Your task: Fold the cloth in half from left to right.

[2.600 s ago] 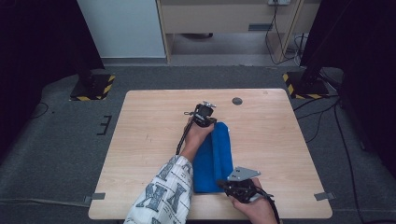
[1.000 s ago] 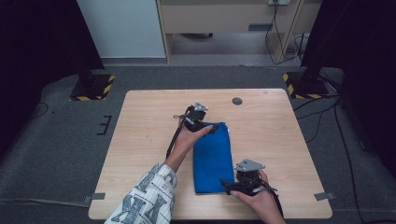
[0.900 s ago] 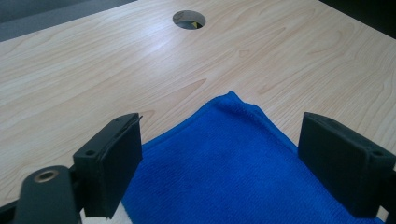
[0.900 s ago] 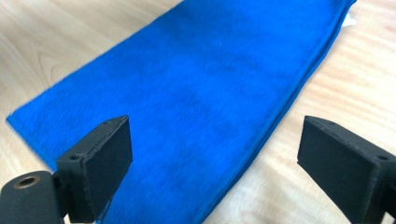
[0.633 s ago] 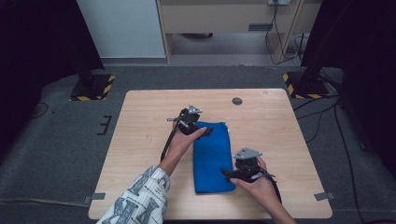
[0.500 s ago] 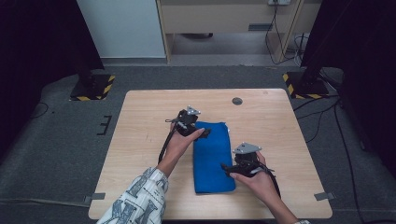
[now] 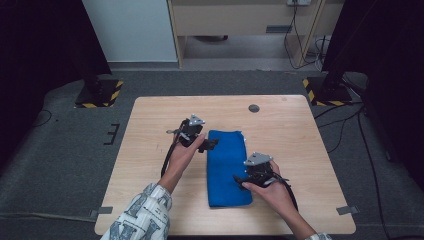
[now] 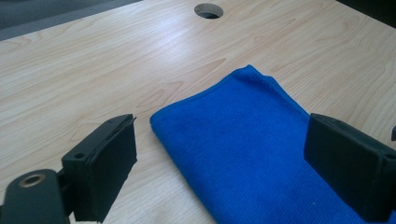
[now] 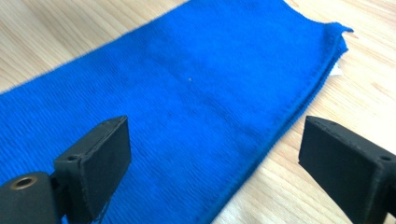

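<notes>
Hand-held gripper, left (image 7: 212,145), jaws apart and just opening off the folded blue cloth (image 7: 227,167), now lying released mid-counter (image 7: 150,120); right hand-held gripper (image 7: 239,179) hovering likewise apart at its near end, suggesting the fold is finishing.

Lab recording bay, bare wooden table (image 7: 150,165), hazard-taped stand bases (image 7: 97,95), grey carpet (image 7: 60,150)

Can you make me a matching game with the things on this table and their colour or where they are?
Things:
1. cloth
2. table
3. left hand-held gripper
4. round hole

Descriptions:
A. light wood
B. near the table's far edge
C. blue, lying flat
D. open, at the cloth's far left corner

Pairs: 1-C, 2-A, 3-D, 4-B
</notes>
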The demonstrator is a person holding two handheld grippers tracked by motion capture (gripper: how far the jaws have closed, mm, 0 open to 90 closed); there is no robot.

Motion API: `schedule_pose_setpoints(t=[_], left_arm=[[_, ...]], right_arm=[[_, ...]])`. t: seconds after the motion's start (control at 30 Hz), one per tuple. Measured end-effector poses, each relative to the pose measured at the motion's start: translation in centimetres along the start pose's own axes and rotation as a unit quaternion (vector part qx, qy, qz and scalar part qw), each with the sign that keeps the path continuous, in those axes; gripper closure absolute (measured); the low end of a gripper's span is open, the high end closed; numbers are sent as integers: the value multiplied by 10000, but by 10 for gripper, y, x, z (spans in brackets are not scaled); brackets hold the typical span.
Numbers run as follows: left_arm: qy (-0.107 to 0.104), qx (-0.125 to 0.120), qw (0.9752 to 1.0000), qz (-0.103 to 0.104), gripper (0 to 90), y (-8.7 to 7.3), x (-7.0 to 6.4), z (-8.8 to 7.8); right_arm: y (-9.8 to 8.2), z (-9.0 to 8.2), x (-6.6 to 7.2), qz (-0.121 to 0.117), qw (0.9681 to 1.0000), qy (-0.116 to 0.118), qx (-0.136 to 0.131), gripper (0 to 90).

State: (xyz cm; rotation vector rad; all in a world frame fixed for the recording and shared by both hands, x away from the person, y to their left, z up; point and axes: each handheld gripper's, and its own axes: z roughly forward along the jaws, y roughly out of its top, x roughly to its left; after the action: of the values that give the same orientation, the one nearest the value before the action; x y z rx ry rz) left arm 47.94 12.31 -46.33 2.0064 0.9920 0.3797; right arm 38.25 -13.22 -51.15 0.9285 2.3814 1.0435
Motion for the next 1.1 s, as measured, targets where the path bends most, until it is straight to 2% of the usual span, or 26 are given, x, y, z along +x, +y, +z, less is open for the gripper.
schedule_pose_setpoints(t=[0.07,0.13,0.23,0.3,0.4,0.53,0.57,0.6,0.63,0.7,0.77,0.87,0.9,0.97,1.0,1.1], left_arm=[[75,31,10000,-4,85,-3,5,-4],[94,16,9998,-160,95,-6,10,-7],[17,-92,9997,-221,103,-7,13,-9],[-23,-91,9999,-138,103,-6,14,-9],[110,72,9999,33,103,-6,12,-7],[46,167,9998,-79,102,-7,13,-2],[69,229,9997,-11,102,-7,11,1],[69,229,9997,-11,101,-7,11,1],[135,323,9993,121,93,-7,9,4],[194,346,9991,123,80,-7,8,4],[272,400,9987,174,80,-9,3,4],[245,448,9984,231,85,-9,0,3],[276,348,9989,173,85,-9,0,1],[352,318,9988,94,98,-9,2,-1],[484,261,9985,48,103,-9,7,-1],[375,250,9989,-128,107,-10,17,2]], right_arm=[[3,-1,2,47,10000,-8,-78,84],[5,-1,4,132,9998,-16,-117,85],[9,-1,2,199,9997,-9,-116,114],[13,-1,-4,206,9997,-88,-122,156],[21,-2,-16,348,9993,-90,-93,222],[28,-3,-27,342,9994,-27,-9,246],[34,-4,-33,353,9994,-43,6,266],[34,-4,-33,353,9994,-43,6,266],[40,-4,-39,446,9990,-48,-19,311],[42,-4,-42,470,9989,-29,-38,327],[49,-1,-46,510,9987,-65,-39,383],[54,3,-49,518,9986,-91,17,420],[55,4,-50,531,9985,-102,29,431],[60,9,-55,561,9983,-126,36,441],[62,11,-57,534,9985,-134,47,454],[67,19,-65,546,9983,-175,102,488]])
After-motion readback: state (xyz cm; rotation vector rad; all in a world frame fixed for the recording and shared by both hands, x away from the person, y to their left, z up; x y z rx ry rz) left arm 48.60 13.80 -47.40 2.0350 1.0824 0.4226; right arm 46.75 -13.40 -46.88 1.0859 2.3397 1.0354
